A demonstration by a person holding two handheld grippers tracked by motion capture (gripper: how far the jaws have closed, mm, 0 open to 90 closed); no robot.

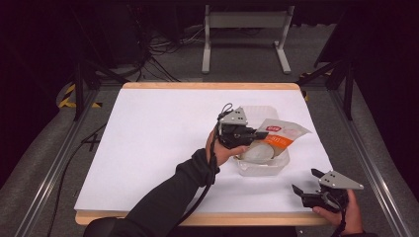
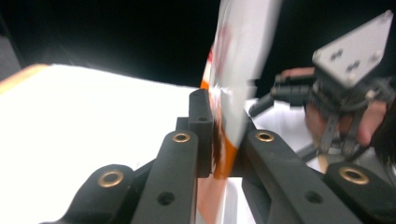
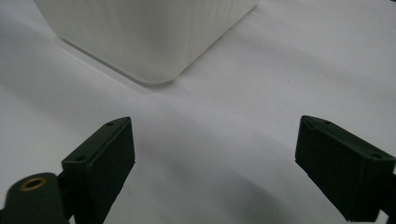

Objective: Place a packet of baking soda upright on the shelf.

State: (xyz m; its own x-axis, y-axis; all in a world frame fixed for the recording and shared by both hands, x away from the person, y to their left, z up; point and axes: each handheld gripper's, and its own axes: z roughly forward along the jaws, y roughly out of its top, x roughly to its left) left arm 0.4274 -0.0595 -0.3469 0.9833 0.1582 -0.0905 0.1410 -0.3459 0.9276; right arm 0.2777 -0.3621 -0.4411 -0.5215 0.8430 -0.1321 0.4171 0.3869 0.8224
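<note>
An orange and white packet hangs over a clear plastic tub at the right of the white table. My left gripper is shut on the packet's left edge, just above the tub. In the left gripper view the packet stands upright, pinched between the black jaws of the left gripper. My right gripper rests low near the table's front right corner, open and holding nothing. In the right gripper view the tub's ribbed corner lies ahead of the right gripper and its widely parted jaws.
The table's wooden front edge runs right under the right hand. Behind the table stand a grey metal frame and loose cables on the floor. Metal rails run along both sides.
</note>
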